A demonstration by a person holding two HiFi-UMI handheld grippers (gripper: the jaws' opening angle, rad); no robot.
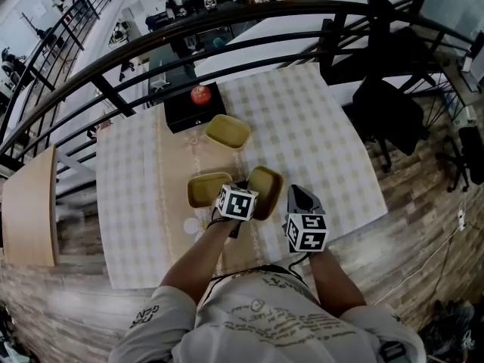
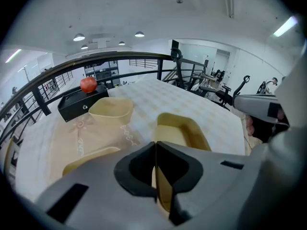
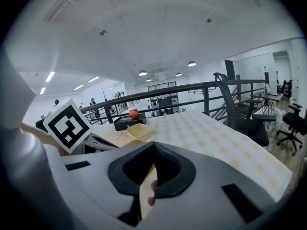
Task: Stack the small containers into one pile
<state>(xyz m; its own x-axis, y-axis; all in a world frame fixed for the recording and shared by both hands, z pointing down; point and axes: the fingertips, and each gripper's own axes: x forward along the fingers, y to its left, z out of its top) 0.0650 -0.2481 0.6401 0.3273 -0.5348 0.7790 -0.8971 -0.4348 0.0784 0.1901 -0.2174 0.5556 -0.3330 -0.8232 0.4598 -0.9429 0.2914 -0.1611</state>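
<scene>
Three containers on the table [image 1: 325, 150], all the same tan colour. One black box [image 1: 185, 112], one red apple [image 1: 200, 94] sitting on top of it. Two grippers.

Left gripper [image 2: 156, 150]: jaws are pinching closed on the near wall of the held container [image 2: 180, 133]. That wall is running edge-on between the pads and the rest of the tub is reaching forward and right of the jaws. In the head view this container is tilting, its open side turned toward the left gripper.

Second container [image 1: 206, 190] is lying just left of the left jaws, next to the held one, open side up; whether the two are touching can't be told. Third container [image 1: 228, 131] is standing ahead of the left jaws, well apart, upright, near the box.

Right gripper [image 3: 153, 147]: jaws are sitting together at the tips and gripping nothing. It is hanging right of the held container, just beside it, not touching any tub. The left gripper's marker cube is showing to the left of the right jaws, with the third container and the box further ahead.
</scene>
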